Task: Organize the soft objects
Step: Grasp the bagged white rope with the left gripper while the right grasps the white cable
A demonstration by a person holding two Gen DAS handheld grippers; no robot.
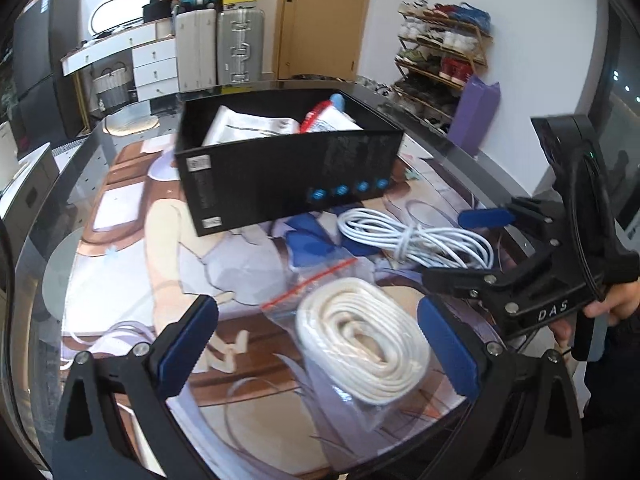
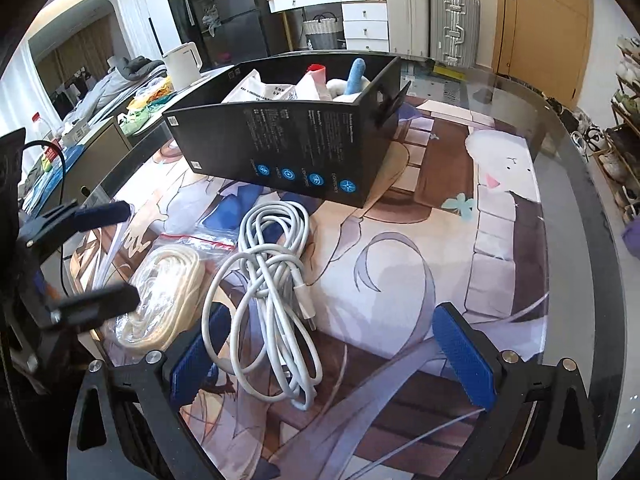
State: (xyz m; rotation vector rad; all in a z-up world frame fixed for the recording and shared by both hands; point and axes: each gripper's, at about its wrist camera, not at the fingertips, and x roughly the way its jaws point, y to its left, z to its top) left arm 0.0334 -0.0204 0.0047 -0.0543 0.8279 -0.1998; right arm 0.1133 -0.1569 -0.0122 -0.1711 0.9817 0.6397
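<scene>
Where the round glass table (image 2: 560,152) carries an anime-print mat (image 2: 460,248), a black box (image 1: 288,176) stands at its far side; suitcases (image 1: 239,46), a wooden door (image 1: 324,16) and a shoe rack (image 1: 444,56) line the room behind. Bagged cream rope coil (image 1: 362,340) lies between the left gripper (image 1: 316,350) pads, jaws wide apart, long axis running toward the box. White cable bundle (image 2: 272,292) lies just beside it, lengthwise toward the box, under the right gripper (image 2: 332,364), jaws released. "DAS" reads on the right gripper's body; box print is illegible.
</scene>
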